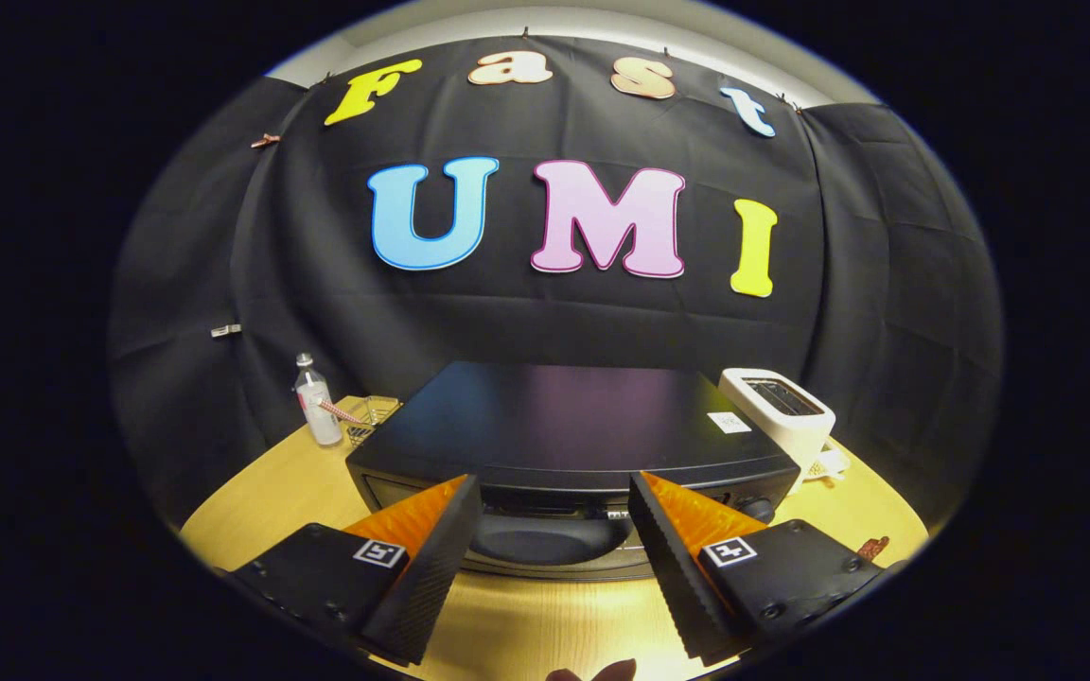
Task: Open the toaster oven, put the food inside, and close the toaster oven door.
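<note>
Toaster oven [573, 426]: centre frame, black, rigid, heavy; door shut, its dark front between the fingertips — presumably the handle, the place to grip. Gripper [554, 511]: lower centre, fingers spread apart, holding nothing.

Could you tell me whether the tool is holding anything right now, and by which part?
Nothing is held: the tool is open, just short of the toaster oven.

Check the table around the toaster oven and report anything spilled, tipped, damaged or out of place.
Nothing stands out. The toaster oven sits squarely on the wooden table, the bottle beside it stands upright, and the white toaster on its other side is upright too. The hand-held gripper is open just before the oven's front, holding nothing.
</note>
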Demonstrator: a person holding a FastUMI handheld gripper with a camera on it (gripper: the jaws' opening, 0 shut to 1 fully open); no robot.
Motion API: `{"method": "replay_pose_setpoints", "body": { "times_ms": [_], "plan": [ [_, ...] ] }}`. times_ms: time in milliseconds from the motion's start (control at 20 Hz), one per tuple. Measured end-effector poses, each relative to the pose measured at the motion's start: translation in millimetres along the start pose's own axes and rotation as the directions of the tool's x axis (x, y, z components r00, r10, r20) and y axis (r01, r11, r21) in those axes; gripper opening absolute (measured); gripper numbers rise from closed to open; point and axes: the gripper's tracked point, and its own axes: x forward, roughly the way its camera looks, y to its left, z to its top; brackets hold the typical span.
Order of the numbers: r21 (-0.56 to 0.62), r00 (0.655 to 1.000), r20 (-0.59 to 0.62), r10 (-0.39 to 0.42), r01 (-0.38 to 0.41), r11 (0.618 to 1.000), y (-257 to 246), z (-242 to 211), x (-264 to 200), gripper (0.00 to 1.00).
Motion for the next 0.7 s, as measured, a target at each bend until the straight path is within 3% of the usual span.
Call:
{"method": "replay_pose_setpoints", "body": {
  "times_ms": [300, 400, 700],
  "plan": [
    [-0.015, 1.0, -0.007, -0.029, 0.029, 0.999, 10.3, -9.9, 15.2, 0.97],
    [0.027, 0.999, -0.008, -0.037, 0.037, 0.999, 5.9, -12.3, 17.0, 0.97],
    [0.036, 0.998, -0.024, -0.051, 0.052, 0.998, 7.5, -26.1, -1.9, 0.99]
  ]
}}
